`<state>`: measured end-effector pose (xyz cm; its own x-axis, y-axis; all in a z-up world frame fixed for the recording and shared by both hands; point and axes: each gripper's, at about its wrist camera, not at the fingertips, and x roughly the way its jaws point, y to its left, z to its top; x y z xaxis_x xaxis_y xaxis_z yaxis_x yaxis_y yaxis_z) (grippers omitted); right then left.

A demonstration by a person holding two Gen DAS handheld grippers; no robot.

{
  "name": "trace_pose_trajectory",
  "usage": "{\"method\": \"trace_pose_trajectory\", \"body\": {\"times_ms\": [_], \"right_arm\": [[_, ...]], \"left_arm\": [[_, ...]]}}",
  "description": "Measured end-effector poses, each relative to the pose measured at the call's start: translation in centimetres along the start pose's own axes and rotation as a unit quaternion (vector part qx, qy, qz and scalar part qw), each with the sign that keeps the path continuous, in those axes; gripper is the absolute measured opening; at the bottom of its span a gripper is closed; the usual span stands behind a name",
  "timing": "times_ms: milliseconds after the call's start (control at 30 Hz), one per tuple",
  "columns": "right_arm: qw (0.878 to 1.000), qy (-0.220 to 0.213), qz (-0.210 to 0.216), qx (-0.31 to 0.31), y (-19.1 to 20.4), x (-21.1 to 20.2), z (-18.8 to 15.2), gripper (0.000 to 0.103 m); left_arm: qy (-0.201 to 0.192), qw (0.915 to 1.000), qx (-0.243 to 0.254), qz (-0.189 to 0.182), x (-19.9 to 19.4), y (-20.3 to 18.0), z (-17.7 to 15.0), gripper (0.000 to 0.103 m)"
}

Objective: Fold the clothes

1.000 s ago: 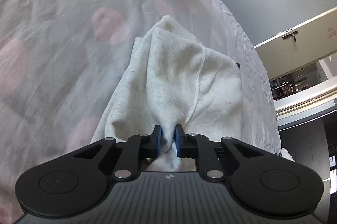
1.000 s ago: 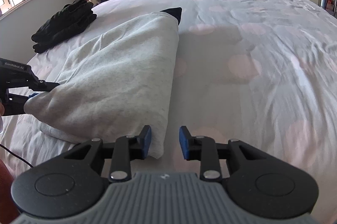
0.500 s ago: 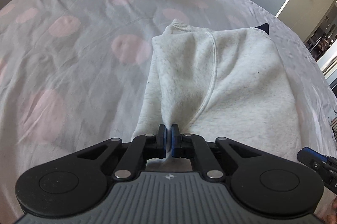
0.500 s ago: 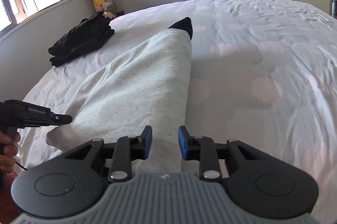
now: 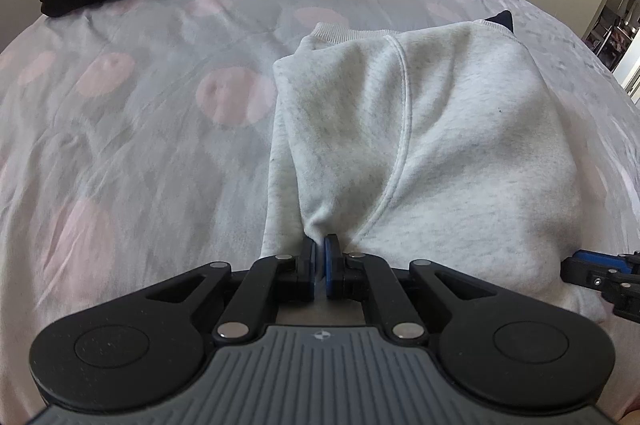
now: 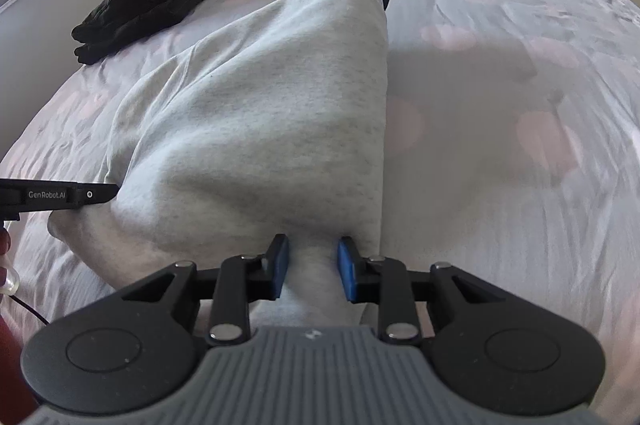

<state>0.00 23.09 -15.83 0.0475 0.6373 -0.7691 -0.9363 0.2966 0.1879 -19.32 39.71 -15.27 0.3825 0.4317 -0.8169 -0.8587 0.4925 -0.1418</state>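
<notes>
Sweatshirt (image 5: 440, 145) in heathered grey lies partly folded on the spotted bedsheet (image 5: 140, 145), spreading away ahead of both claws. Our left gripper (image 5: 319, 261) is clamped tight on a bunched near edge of the fabric; our right gripper (image 6: 311, 265) stands parted, cloth lying between its blue pads but not pinched. We judge the fold about halfway: sides seem tucked in, a final lengthwise fold remains. Far beyond, to the left, a folded black garment (image 6: 140, 9) sits finished.
</notes>
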Motion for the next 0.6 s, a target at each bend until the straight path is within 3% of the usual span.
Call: {"method": "trace_pose_trajectory", "body": {"times_ms": [167, 300, 433, 600], "right_arm": [[1.0, -0.022, 0.009, -0.021, 0.3, -3.7, 2.4, 0.027], [0.999, -0.011, 0.008, -0.042, 1.0, -1.6, 4.4, 0.027], [0.999, 0.035, 0.003, -0.038, 0.5, 2.9, 4.3, 0.026], [0.998, 0.046, 0.007, -0.036, 0.4, 2.9, 5.0, 0.025]], "left_arm": [[0.004, 1.0, 0.0, -0.002, -0.3, -0.1, 0.0, 0.006], [0.008, 1.0, 0.002, -0.003, -0.2, -0.2, 0.1, 0.006], [0.011, 0.9999, -0.004, -0.009, 0.1, 0.2, 0.2, 0.006], [0.013, 0.9996, -0.014, -0.02, -0.8, 0.8, 0.9, 0.009]]}}
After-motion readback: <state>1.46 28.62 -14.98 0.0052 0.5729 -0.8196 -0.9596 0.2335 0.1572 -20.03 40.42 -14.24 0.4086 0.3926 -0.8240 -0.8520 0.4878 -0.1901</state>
